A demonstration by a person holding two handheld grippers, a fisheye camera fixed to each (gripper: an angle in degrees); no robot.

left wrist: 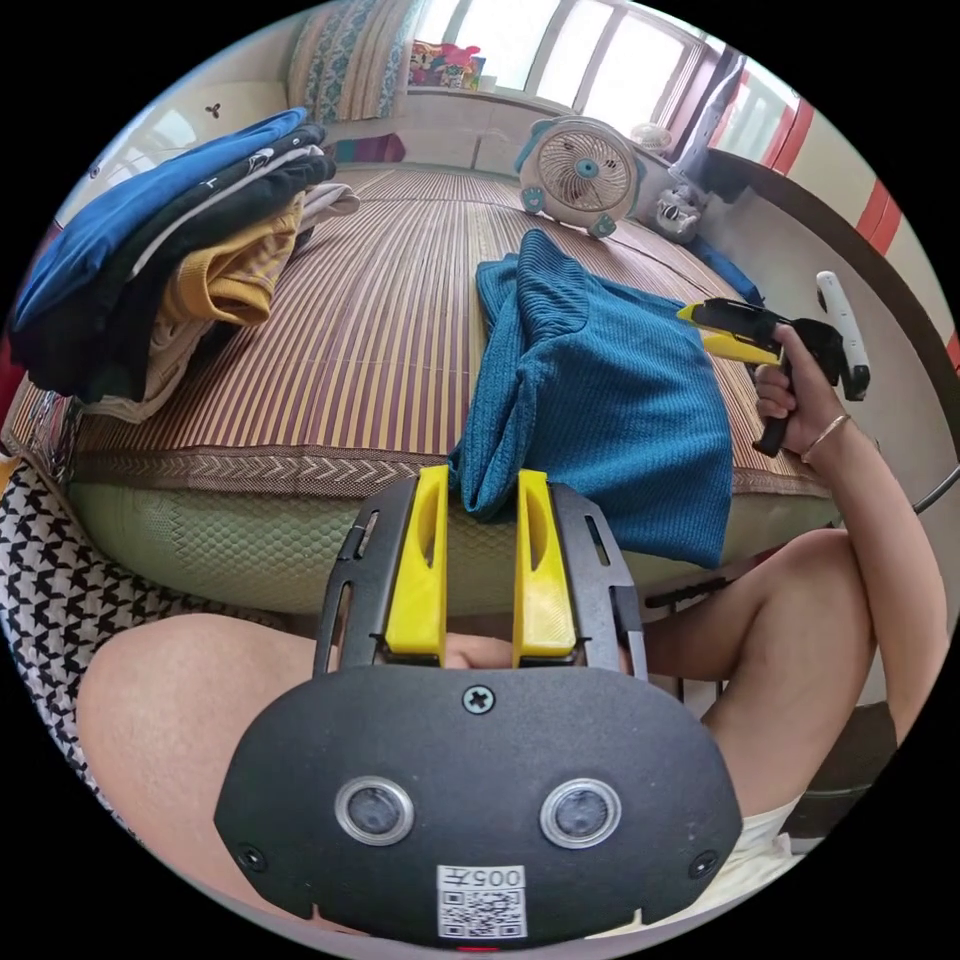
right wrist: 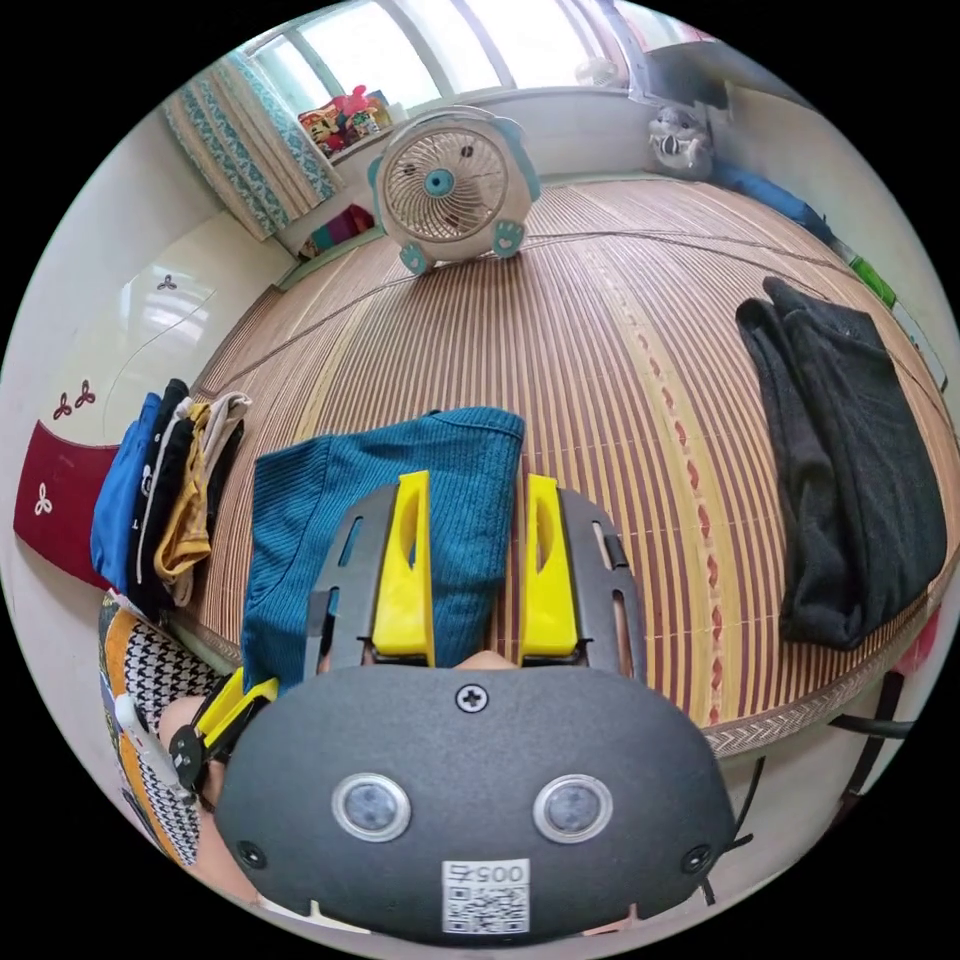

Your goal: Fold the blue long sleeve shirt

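The blue ribbed long sleeve shirt (left wrist: 610, 400) lies bunched on the striped bamboo bed mat (left wrist: 380, 330), hanging over its near edge. The left claw (left wrist: 482, 500) gapes open just before a hanging fold; the right claw (right wrist: 470, 510) hovers open above the shirt. A stack of folded clothes (left wrist: 170, 280) sits nearby.

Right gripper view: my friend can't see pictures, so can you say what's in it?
A blue ribbed shirt, partly folded, lies on a striped bamboo mat in front of the right gripper, whose yellow jaws are open. A dark folded garment lies to one side, a stack of folded clothes to the other, and a small fan stands behind.
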